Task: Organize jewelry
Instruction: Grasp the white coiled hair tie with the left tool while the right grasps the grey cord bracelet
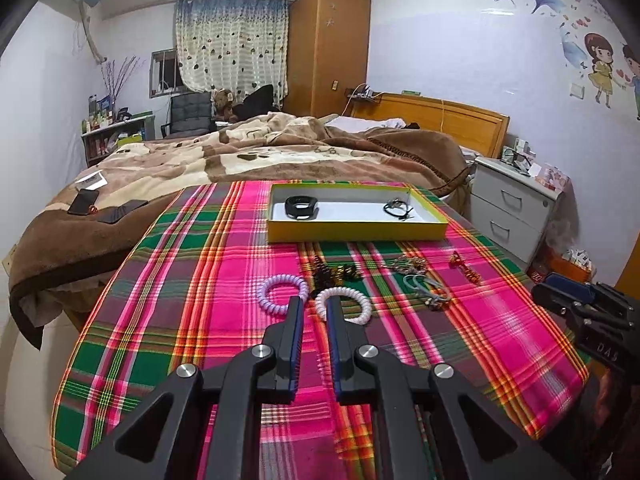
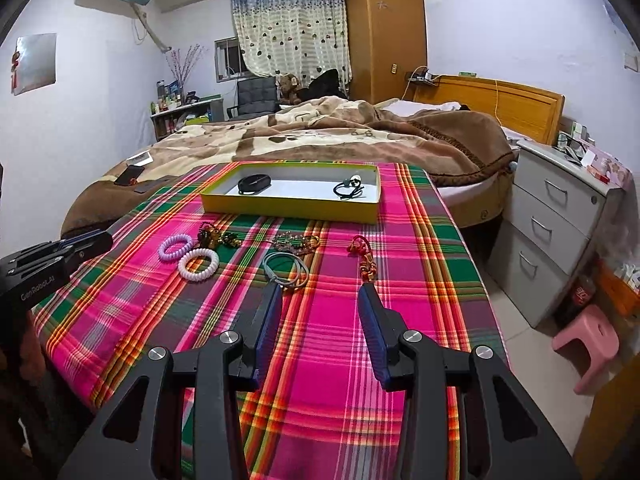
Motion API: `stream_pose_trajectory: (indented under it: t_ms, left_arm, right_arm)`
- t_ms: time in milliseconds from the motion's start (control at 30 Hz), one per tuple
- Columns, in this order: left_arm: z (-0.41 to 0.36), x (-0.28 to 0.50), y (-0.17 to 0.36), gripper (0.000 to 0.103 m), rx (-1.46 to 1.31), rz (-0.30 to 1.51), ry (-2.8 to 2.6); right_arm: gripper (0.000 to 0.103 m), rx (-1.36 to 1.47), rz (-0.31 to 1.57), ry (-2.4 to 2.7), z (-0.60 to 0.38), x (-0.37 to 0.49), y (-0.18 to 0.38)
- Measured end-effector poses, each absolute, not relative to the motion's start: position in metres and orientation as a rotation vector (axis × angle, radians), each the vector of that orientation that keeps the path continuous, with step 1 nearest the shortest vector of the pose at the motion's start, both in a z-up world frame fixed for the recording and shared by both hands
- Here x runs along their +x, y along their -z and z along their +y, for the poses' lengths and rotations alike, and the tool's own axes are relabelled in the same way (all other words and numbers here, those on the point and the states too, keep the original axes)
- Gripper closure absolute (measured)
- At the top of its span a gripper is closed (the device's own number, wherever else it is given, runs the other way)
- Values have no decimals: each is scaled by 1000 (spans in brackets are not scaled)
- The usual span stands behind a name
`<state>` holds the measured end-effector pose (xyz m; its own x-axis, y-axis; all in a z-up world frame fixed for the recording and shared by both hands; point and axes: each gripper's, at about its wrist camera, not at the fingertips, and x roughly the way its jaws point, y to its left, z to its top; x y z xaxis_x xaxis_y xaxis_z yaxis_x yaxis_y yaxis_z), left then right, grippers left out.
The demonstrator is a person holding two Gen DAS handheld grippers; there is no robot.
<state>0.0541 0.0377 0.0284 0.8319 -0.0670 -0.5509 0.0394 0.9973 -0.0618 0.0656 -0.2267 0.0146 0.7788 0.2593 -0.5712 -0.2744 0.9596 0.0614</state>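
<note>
Near the yellow tray (image 2: 288, 208), on its front side, over a plaid cloth (image 2: 320, 340): loose jewelry in a row. Furthest left of the tray's front wall, a lilac coil band (image 2: 175, 249), touching a white coil band (image 2: 198, 265). Just behind these, closer to the tray, a dark bead cluster (image 2: 216, 239). Under the tray's middle, a grey cord loop (image 2: 286, 270) and a beaded chain (image 2: 298, 242). Further right, a red charm (image 2: 365, 258). Inside the tray: a black band (image 2: 253, 185) at left, a dark cord bracelet (image 2: 350, 189) at right.

Left gripper (image 1: 313, 302), well in front of the tray: nearly closed, nothing between the jaws, tips above the two coil bands. Right gripper (image 2: 320, 290): wide open, empty, tips by the grey loop and red charm.
</note>
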Motion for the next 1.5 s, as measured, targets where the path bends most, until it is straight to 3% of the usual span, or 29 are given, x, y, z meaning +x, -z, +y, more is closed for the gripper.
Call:
stream_pose_trajectory:
  t_ms: [1000, 1500]
  left_arm:
    - [72, 164, 25, 92, -119, 857, 22]
    - [34, 167, 25, 92, -124, 888, 179]
  right_arm:
    - [63, -48, 806, -268, -228, 171, 19]
    - [63, -67, 842, -369, -199, 176, 26]
